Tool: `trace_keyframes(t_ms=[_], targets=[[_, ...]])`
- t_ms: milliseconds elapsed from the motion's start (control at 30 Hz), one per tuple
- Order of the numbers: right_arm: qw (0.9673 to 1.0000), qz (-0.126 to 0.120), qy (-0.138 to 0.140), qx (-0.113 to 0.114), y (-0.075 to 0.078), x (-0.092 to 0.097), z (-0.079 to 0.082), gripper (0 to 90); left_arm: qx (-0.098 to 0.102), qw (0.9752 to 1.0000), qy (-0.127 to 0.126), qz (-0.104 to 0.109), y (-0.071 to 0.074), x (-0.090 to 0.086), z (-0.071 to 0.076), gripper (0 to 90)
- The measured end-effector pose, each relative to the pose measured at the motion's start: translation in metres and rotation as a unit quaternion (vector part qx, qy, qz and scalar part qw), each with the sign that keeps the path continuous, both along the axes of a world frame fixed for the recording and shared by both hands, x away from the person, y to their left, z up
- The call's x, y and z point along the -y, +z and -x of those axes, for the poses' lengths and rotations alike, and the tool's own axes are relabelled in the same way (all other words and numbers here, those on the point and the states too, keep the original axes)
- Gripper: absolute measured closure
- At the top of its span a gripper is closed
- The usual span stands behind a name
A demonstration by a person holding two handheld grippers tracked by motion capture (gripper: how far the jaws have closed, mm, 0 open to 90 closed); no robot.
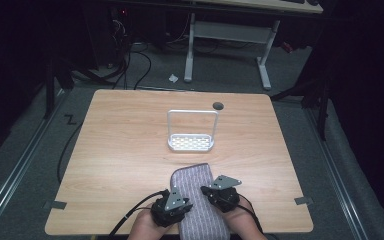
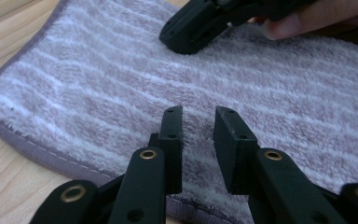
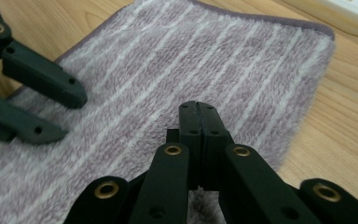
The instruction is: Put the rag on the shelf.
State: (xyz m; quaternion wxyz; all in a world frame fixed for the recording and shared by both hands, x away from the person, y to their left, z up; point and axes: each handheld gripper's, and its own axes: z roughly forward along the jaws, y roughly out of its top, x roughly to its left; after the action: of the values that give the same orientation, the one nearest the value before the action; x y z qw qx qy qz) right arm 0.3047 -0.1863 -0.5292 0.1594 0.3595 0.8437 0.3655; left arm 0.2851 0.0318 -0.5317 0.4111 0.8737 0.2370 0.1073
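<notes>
High view: towel [image 1: 196, 200] between left tool [image 1: 172, 206] spread, right tool [image 1: 220, 192] pressed together.

A white rack [image 1: 191, 142] stands mid-table [image 1: 120, 150], upright.

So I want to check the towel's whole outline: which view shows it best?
The high view: the towel lies lengthwise between both tools, though its near end is cut off. The left gripper view shows one rounded corner up close; the right gripper view shows its far end.
</notes>
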Motion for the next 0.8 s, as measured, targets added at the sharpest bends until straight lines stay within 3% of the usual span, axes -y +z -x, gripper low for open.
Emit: trace_keyframes(t_ms=[100, 167, 333, 367, 467, 600, 633, 700, 800], targets=[[1.0, -0.001, 0.001, -0.003, 0.0, 0.0, 0.001, 90.0, 0.007, 0.9999, 0.011, -0.005, 0.0, -0.005, -0.004, 73.3], [0.9999, -0.002, 0.011, -0.004, 0.0, -0.003, 0.004, 90.0, -0.014, 0.9994, 0.03, 0.009, 0.0, -0.016, -0.013, 73.3], [0.9997, 0.003, 0.022, 0.001, 0.0, -0.008, 0.009, 90.0, -0.03, 0.9993, 0.022, 0.011, 0.001, -0.02, -0.008, 71.9], [0.9997, 0.004, 0.023, 0.0, 0.0, -0.008, 0.008, 90.0, -0.043, 0.9986, 0.023, 0.022, 0.003, -0.023, -0.009, 70.7], [0.9997, -0.002, 0.025, -0.002, 0.0, -0.006, 0.007, 89.2, -0.036, 0.9982, 0.032, 0.034, 0.006, -0.028, -0.011, 64.0], [0.9996, -0.004, 0.029, -0.001, 0.0, -0.006, 0.006, 89.1, -0.03, 0.9914, 0.107, 0.07, 0.01, -0.05, -0.033, 57.7], [0.9996, -0.004, 0.029, -0.001, 0.0, -0.006, 0.006, 89.1, -0.03, 0.9914, 0.107, 0.07, 0.01, -0.05, -0.033, 54.9], [0.9995, -0.006, 0.031, -0.003, -0.001, -0.005, 0.005, 89.1, -0.039, 0.9867, 0.137, 0.079, 0.008, -0.055, -0.045, 53.0], [0.9994, -0.009, 0.032, -0.002, -0.001, -0.005, 0.004, 89.1, -0.057, 0.9803, 0.157, 0.107, 0.006, -0.05, -0.065, 47.7]])
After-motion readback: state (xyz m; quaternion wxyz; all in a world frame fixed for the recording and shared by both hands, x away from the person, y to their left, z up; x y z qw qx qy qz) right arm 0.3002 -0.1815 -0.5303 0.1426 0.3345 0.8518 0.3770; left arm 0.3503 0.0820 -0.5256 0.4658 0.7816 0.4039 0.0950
